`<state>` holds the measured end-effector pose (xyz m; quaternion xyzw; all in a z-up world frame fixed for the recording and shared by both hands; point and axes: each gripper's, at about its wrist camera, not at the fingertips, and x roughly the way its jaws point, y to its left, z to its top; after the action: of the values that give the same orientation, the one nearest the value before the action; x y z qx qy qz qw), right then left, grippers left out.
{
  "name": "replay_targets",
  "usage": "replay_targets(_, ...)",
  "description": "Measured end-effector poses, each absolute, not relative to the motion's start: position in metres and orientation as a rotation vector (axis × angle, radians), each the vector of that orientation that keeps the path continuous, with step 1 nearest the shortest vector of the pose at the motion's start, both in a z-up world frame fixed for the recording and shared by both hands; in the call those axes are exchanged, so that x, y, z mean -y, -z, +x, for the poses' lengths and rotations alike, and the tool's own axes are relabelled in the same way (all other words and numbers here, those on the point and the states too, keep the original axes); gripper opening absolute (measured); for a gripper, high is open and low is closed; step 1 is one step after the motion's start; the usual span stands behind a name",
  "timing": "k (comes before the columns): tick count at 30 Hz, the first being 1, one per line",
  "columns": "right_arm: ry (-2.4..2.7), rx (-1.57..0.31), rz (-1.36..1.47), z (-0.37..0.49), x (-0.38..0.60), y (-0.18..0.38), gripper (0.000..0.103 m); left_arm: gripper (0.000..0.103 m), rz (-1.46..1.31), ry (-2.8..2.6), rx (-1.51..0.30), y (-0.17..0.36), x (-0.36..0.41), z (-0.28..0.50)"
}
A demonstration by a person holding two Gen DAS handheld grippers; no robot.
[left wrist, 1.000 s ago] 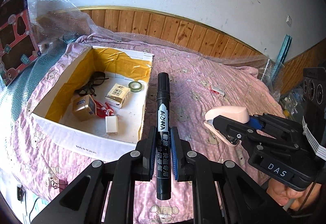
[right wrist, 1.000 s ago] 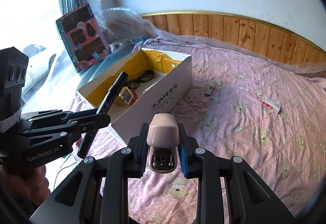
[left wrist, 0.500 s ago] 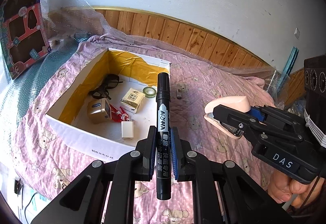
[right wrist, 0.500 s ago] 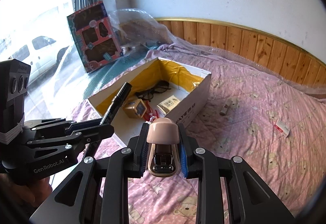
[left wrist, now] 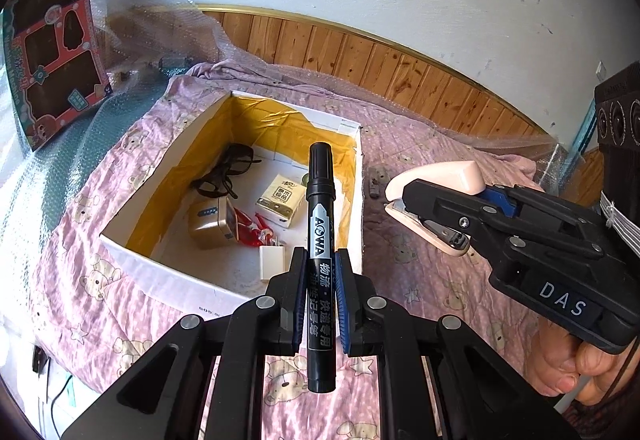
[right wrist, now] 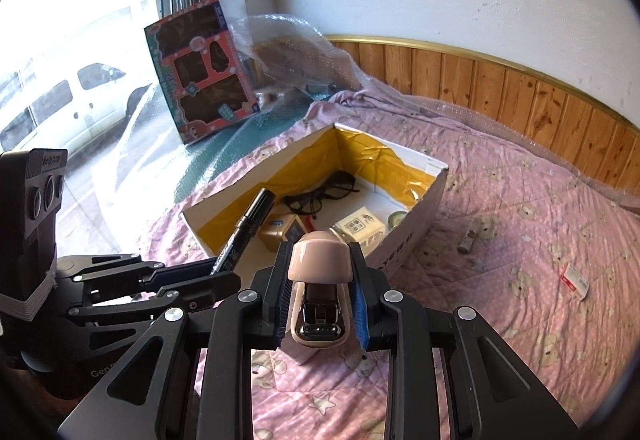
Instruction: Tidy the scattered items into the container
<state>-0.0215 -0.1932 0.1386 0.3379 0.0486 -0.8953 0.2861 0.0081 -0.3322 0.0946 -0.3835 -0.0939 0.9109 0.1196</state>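
Observation:
My left gripper point(left wrist: 320, 280) is shut on a black AOWA marker point(left wrist: 321, 216) that points up over the near rim of the open white box point(left wrist: 168, 276) with yellow-taped walls. My right gripper point(right wrist: 322, 296) is shut on a pink stapler point(right wrist: 320, 252), held just right of the box's near corner; in the left wrist view the stapler point(left wrist: 440, 180) hangs beside the box's right wall. Inside the box lie black glasses point(left wrist: 228, 168), a gold box point(left wrist: 208, 218), a red item point(left wrist: 256, 228), a tissue pack point(left wrist: 280, 196) and a white charger point(left wrist: 272, 262).
A small dark clip point(right wrist: 470, 238) and a red-and-white packet point(right wrist: 576, 278) lie on the pink bedspread right of the box. A toy package point(right wrist: 200, 72) leans against bubble wrap by the window. Wooden panelling point(right wrist: 520, 96) runs along the wall.
Both grippers have moved forward and up toward the box with their loads; the box now sits closer and more centred in both views. Neither grip has changed.

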Motion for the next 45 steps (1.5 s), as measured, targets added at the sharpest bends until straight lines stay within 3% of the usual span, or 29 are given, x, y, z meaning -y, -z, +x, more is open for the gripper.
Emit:
replay_targets(27, 2.3, -0.116, 0.945, -0.101, 0.226, -0.139, 0.027, 0.014, -1.265, -2.652, 0.306, -0.075, 0.335, -0.048)
replay_targets(45, 2.162, -0.081, 1.172, -0.203, 0.251, -0.092, 0.027, 0.014, -1.416, -2.548, 0.279, -0.046, 0.316, -0.085)
